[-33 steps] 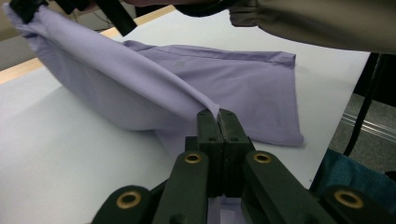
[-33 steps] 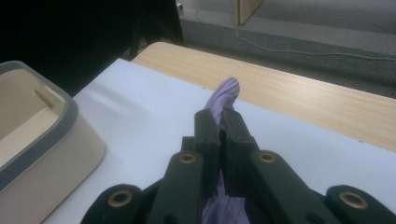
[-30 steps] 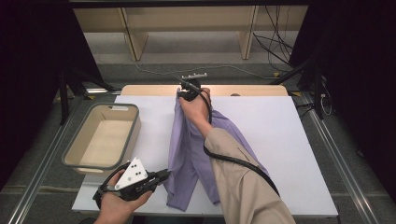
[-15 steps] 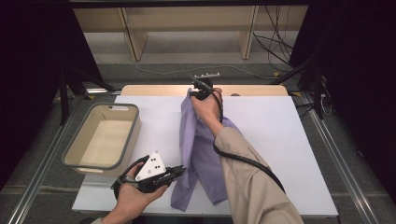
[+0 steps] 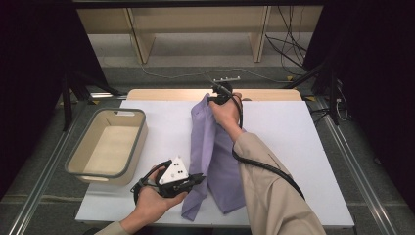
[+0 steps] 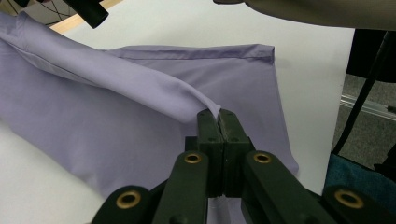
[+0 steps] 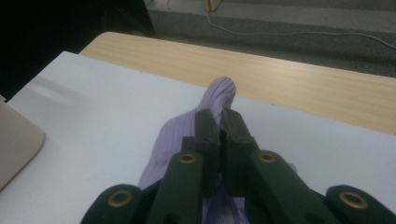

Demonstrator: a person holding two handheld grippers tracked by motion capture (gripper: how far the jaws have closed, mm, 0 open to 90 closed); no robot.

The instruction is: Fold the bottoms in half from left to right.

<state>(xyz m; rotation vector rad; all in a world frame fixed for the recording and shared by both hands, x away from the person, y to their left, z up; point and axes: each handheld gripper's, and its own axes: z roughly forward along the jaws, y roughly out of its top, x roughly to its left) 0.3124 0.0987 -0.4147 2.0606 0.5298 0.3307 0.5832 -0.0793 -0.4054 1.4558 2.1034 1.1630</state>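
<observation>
both claws, clamped on the purple cloth (image 5: 215,147), have shifted right, away from the bin (image 5: 108,147)

One purple cloth (image 5: 215,156) lies on the worktop (image 5: 303,147), one empty bin (image 5: 108,146) left of it, two grippers holding the cloth.

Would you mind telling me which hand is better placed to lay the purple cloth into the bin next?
Left, probably: the left tool grips the purple cloth beside the bin; the right tool holds it farther away.
</observation>
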